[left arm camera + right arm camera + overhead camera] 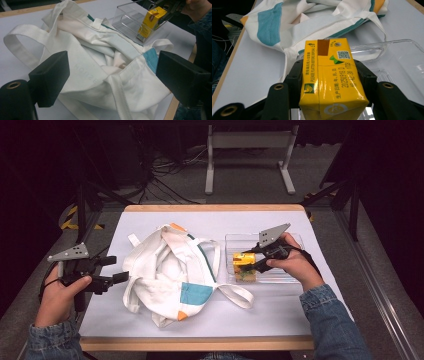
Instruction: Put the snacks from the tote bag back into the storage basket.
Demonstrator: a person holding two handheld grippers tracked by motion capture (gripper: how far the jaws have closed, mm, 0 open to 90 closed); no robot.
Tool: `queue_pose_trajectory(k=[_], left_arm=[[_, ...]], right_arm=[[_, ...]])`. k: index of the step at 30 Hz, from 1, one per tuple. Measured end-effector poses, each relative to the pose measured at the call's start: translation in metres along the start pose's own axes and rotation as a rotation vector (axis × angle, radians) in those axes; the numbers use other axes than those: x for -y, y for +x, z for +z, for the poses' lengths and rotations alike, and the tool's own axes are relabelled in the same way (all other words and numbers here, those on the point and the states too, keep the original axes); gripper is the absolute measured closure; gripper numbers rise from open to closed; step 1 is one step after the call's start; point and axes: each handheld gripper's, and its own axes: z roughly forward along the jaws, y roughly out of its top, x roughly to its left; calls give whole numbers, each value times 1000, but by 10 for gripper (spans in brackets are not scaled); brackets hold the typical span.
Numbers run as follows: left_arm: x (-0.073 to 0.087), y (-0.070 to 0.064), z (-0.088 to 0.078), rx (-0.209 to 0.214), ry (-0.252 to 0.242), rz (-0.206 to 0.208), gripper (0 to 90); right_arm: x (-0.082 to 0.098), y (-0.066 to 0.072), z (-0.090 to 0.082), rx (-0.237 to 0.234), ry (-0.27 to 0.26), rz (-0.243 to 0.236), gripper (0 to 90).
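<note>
From the high view, a white tote bag [172, 275] with teal and orange patches lies crumpled in the middle of the white table [280, 315]. To its right stands a clear plastic tray [295, 240]. The right gripper [250, 261] holds a yellow carton [243, 265] over the tray's left end, its jaws clamped on the carton's sides. The left gripper [119, 269] hovers just beside the bag's left edge, jaws spread apart and holding nothing.

In the left gripper view, the two black jaws stand wide apart on either side of the rumpled bag [100, 62], with cloth between them but not pinched. Farther off, the carton [151, 22] hangs tilted at the near wall of the tray [125, 17], gripped from above by the other gripper.

In the right gripper view, the carton [329, 80] sits squeezed between both jaws, its printed top facing the camera. Beyond it lie the bag [312, 22] and, to the right, the tray [402, 60].
</note>
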Motion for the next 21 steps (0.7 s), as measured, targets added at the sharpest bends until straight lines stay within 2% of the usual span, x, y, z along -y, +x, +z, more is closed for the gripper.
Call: queue_pose_trajectory(k=[17,21], left_arm=[[0,0,1,2,4,1,129],[0,0,2,3,7,4,129]], right_arm=[[6,3,-13,8,16,-8,496],[5,5,-12,14,23,-13,460]])
